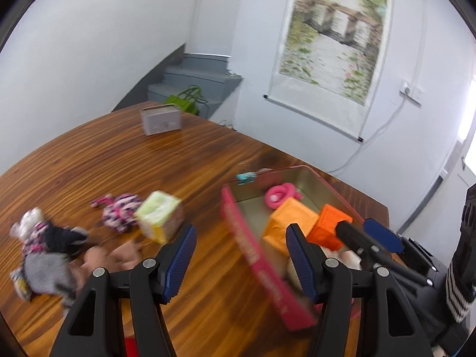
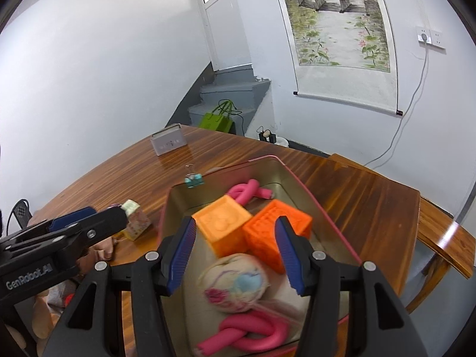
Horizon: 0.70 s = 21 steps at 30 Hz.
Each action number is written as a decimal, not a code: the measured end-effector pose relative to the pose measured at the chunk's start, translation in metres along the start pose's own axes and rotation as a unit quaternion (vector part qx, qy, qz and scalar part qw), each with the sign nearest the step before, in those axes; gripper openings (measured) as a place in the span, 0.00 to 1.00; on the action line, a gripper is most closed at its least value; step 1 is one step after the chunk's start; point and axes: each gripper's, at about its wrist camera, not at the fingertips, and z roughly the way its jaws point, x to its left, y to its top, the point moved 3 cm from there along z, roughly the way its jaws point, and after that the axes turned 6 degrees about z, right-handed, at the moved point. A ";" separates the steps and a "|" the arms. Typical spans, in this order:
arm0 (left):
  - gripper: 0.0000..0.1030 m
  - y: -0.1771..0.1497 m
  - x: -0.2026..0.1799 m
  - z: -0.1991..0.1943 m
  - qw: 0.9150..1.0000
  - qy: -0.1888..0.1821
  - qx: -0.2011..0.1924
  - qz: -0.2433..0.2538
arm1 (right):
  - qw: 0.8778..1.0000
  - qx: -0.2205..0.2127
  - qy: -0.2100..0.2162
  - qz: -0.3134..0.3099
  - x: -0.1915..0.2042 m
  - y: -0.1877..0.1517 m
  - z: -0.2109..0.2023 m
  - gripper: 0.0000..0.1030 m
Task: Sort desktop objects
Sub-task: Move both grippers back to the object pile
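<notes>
several toys already in the tin [image 2: 324, 205], more left on the tabletop [image 1: 193, 154].
both hand-held grippers, left [image 1: 241, 255] and right [image 2: 235, 253], open and empty; pastel cube [image 1: 159, 220], dolls [image 1: 47, 253] still unsorted.

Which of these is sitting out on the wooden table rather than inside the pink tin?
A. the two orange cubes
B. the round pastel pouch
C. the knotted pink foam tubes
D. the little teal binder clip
D: the teal binder clip rests on the table just beyond the pink tin's far corner, while the others lie inside.
</notes>
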 end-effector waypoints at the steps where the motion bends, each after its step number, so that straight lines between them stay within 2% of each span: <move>1: 0.62 -0.003 0.009 -0.006 1.000 0.005 -0.001 -0.006 | 1.000 0.000 0.003 0.000 0.004 -0.001 -0.001 0.58; 7: 0.62 -0.025 0.060 -0.047 0.998 0.046 -0.009 -0.031 | 1.000 0.001 0.025 -0.009 0.037 -0.012 -0.011 0.58; 13: 0.62 -0.048 0.120 -0.085 0.993 0.098 -0.017 -0.062 | 0.998 0.008 0.062 -0.032 0.087 -0.032 -0.023 0.58; 17: 0.62 -0.065 0.156 -0.103 0.989 0.118 -0.016 -0.085 | 0.994 0.034 0.090 -0.048 0.122 -0.055 -0.021 0.59; 21: 0.62 -0.085 0.172 -0.106 0.989 0.120 0.000 -0.089 | 0.991 0.063 0.107 -0.050 0.146 -0.083 -0.013 0.60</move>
